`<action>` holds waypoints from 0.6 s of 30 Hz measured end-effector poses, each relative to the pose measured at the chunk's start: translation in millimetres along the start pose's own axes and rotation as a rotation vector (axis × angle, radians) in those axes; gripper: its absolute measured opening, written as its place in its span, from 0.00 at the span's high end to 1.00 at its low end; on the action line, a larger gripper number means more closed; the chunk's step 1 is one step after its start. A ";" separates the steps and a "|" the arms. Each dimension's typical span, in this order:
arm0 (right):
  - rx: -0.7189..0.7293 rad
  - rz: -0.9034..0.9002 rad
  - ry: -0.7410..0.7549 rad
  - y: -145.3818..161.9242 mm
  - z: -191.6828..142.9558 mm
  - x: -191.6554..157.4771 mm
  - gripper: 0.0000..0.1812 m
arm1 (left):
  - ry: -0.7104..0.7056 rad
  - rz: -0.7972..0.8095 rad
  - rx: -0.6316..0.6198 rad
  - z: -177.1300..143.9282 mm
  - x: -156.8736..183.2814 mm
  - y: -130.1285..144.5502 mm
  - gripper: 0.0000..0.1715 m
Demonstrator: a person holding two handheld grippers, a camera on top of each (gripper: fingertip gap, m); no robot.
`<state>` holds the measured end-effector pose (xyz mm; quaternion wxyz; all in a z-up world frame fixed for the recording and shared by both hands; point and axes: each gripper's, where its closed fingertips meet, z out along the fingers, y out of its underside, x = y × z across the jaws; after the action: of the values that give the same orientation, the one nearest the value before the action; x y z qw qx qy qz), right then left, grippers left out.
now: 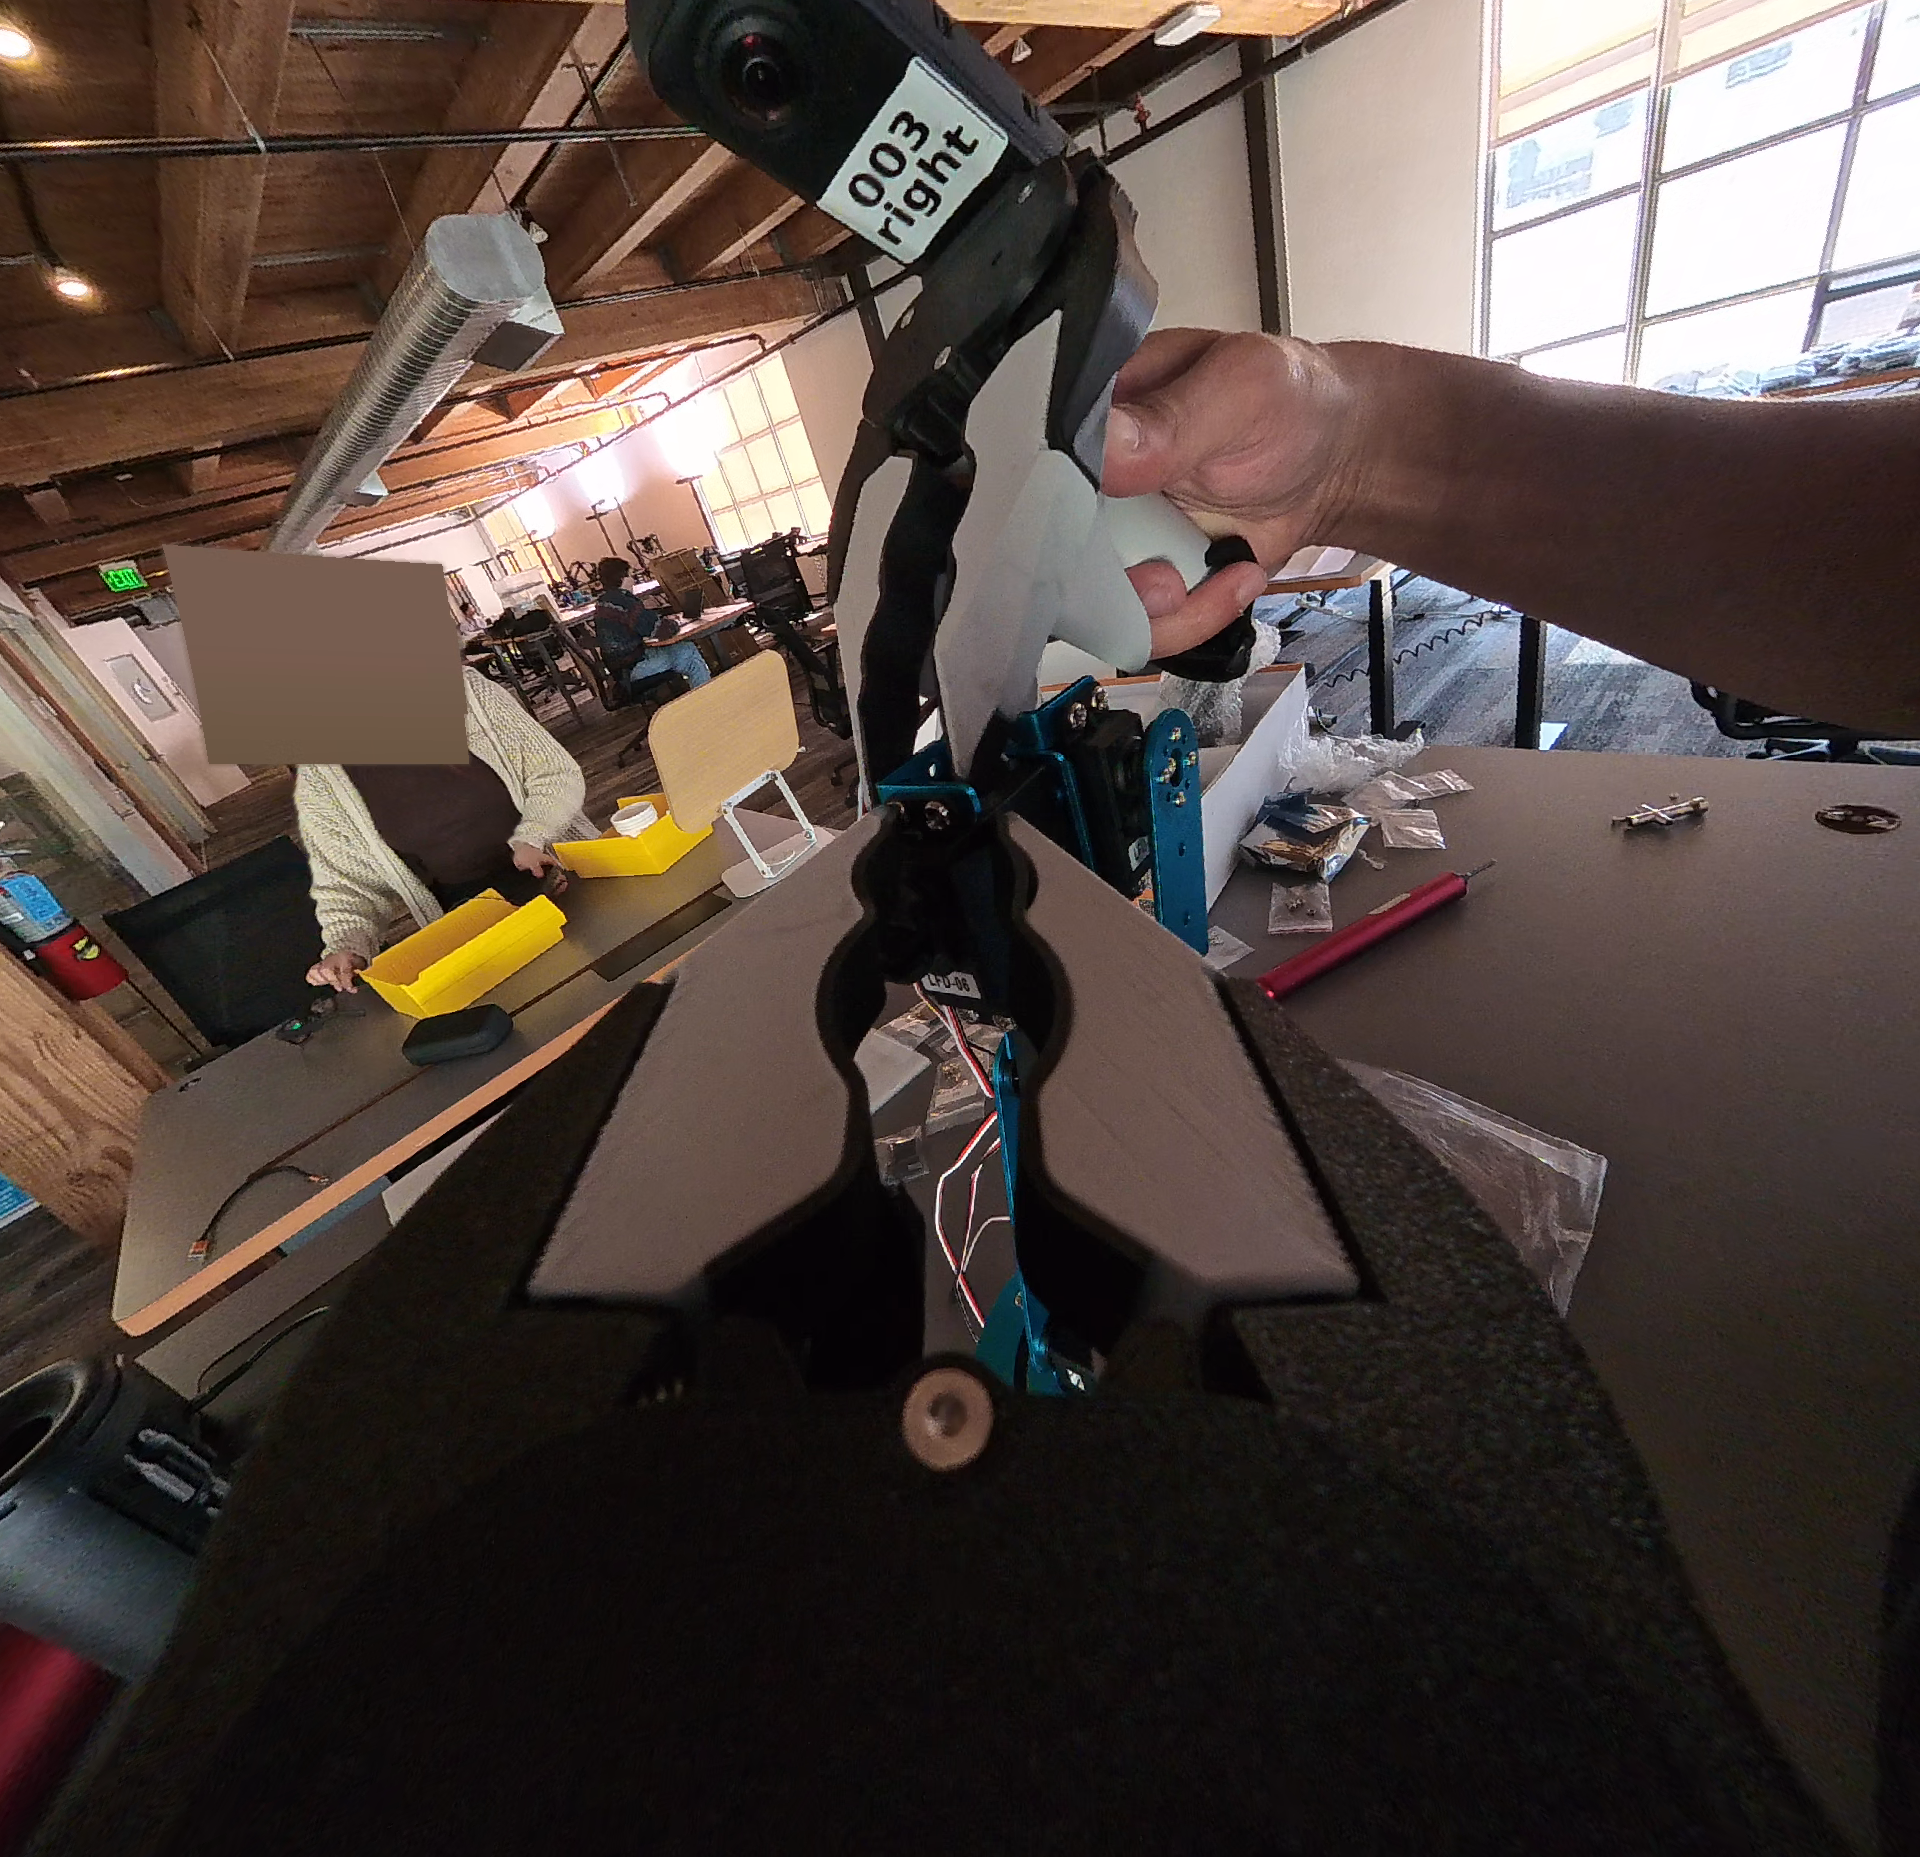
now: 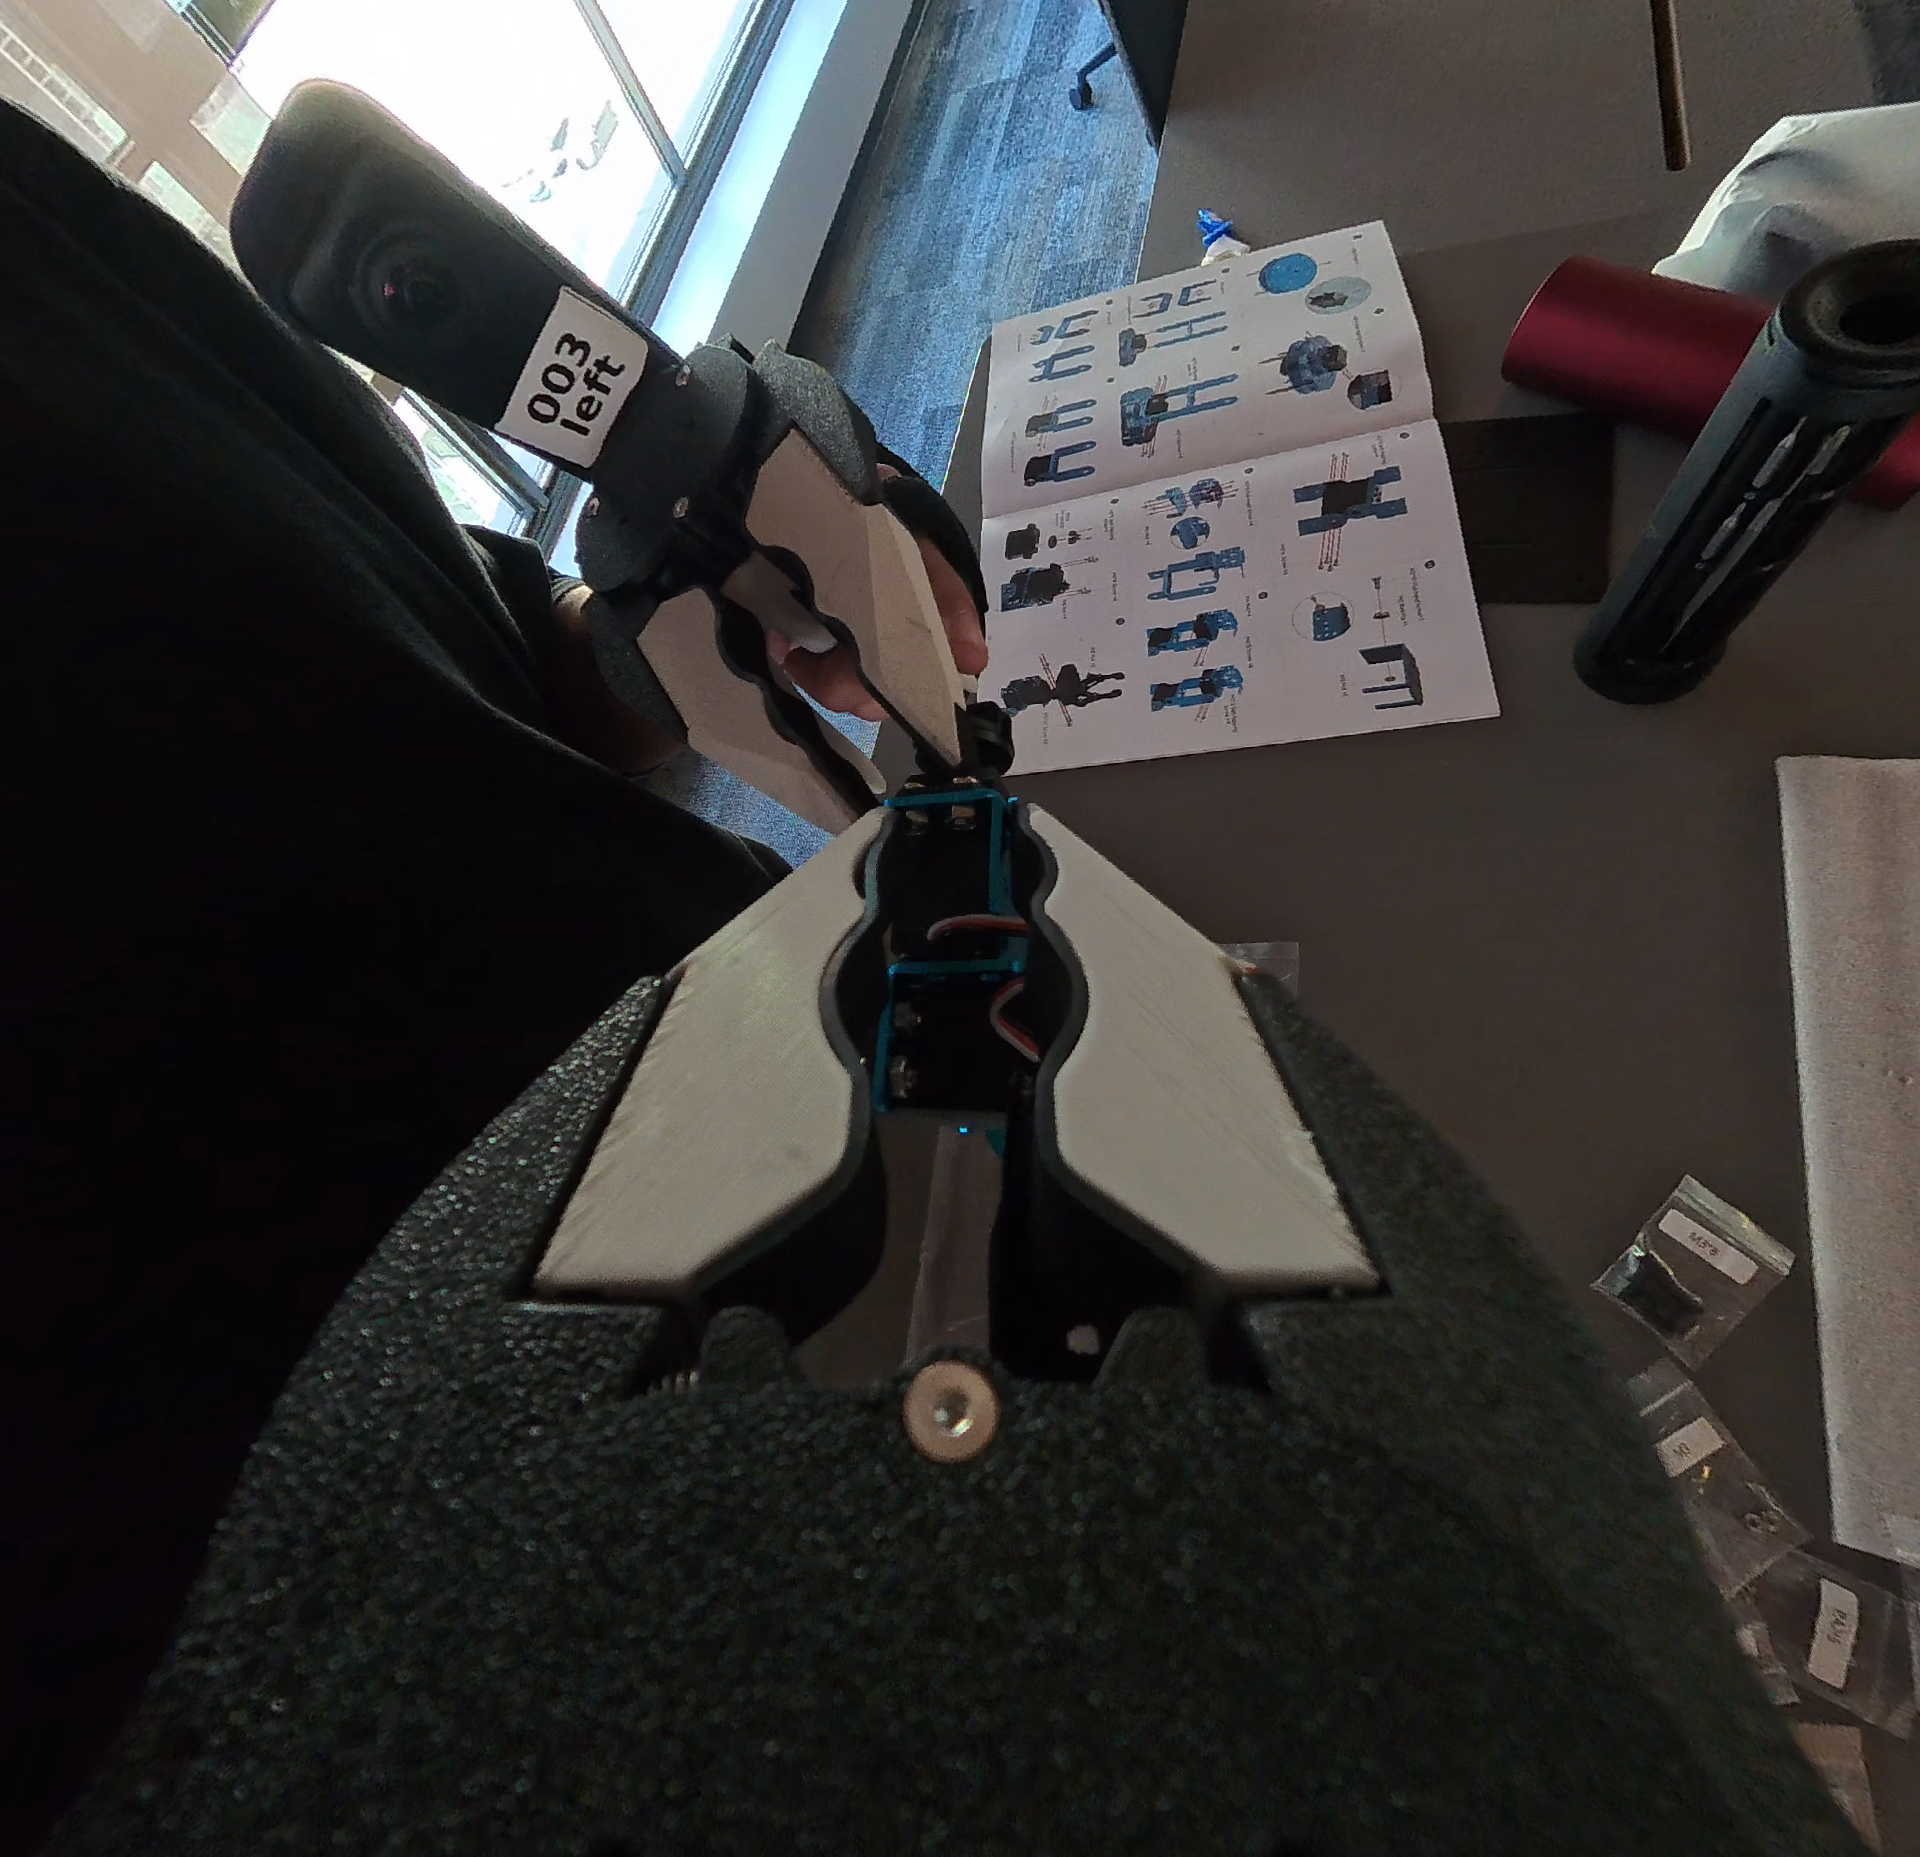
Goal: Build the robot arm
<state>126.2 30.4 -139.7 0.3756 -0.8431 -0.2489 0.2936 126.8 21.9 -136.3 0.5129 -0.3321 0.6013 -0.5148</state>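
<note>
Above the dark grey table (image 1: 1662, 1028), both grippers meet on one blue-and-black servo bracket assembly (image 1: 1091, 799). Left gripper (image 1: 940, 820) has its fingers closed in on the black servo body at the near end, wires (image 1: 966, 1215) trailing down between them. Right gripper (image 2: 954, 820) is clamped on a blue-framed servo section (image 2: 951, 966) from the opposite side; a bare hand (image 1: 1226, 477) works its handle. In the right wrist view the left gripper's tip (image 2: 951, 732) pinches a small black part at the assembly's far end.

Handling, as a judgement: rigid metal brackets, light, but jointed, so it may swing at the pivots; thin wires could snag or pull. Best taken by the flat bracket sides or the servo body, not the wires.

Room: red screwdriver (image 1: 1371, 934), small parts bags (image 1: 1299, 841) and a white box (image 1: 1257, 758) lie just beyond; open instruction booklet (image 2: 1216, 498), dark cylinder (image 2: 1756, 477) and more bags (image 2: 1694, 1267) sit near. The table edge is close on the person's side; the middle offers bare surface.
</note>
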 end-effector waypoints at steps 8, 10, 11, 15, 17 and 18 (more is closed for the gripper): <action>0.019 0.025 -0.017 -0.1 -1.9 0.4 0.90 | 0.000 -0.001 0.002 0.3 0.6 -0.2 0.91; 0.029 0.015 -0.015 0.2 -2.5 0.4 0.89 | 0.000 -0.008 0.001 0.6 0.9 -0.6 0.91; 0.035 0.008 -0.002 0.6 -3.0 1.6 0.89 | 0.004 -0.016 0.004 0.2 1.2 -0.8 0.90; 0.033 -0.035 0.117 6.6 -8.0 8.4 0.81 | 0.039 -0.115 0.055 -9.2 1.1 -3.5 0.81; 0.019 -0.085 0.206 7.5 -11.3 8.8 0.80 | 0.051 -0.203 0.087 -17.7 -4.4 0.8 0.78; 0.000 -0.110 0.228 7.2 -10.6 4.8 0.79 | 0.059 -0.256 0.093 -20.5 -8.1 7.2 0.76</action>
<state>138.3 24.1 -141.0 0.4172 -0.8560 -0.2505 0.1748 110.1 36.9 -142.1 0.4401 -0.3669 0.5443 -0.6127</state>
